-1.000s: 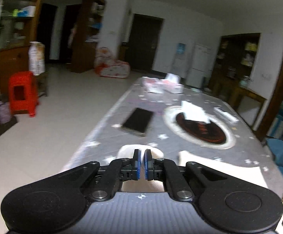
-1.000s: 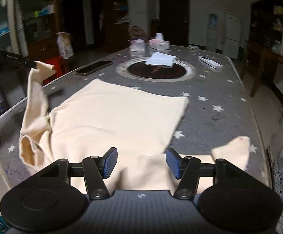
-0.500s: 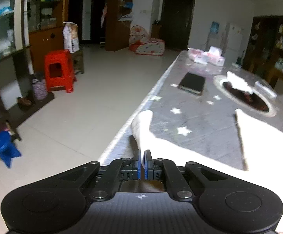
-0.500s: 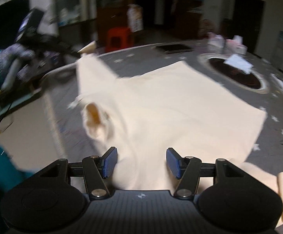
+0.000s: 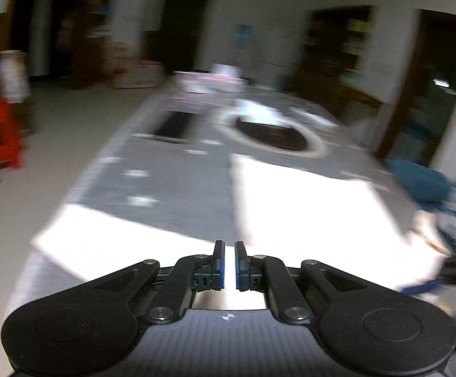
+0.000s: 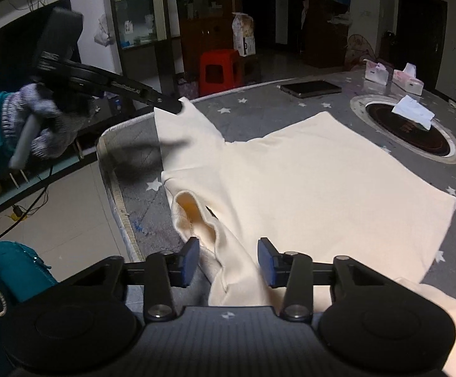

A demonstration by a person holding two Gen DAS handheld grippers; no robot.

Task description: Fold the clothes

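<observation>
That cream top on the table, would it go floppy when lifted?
Probably floppy: the cream top drapes from the left gripper holding its sleeve. It likely feels light, lifted by one pinch. The right gripper is closing around a soft fold.

Cream long-sleeved top (image 6: 306,182), plain soft knit; body spread flat, its hem edge straight toward the round inset hob. One sleeve raised off the surface at the near corner, its cuff end uppermost. Neck opening gapes upward, showing the yellowish inside. Second sleeve trails along the near edge; a bunched fold rises beside the collar. Overexposed white in the left wrist view (image 5: 315,207)
</observation>
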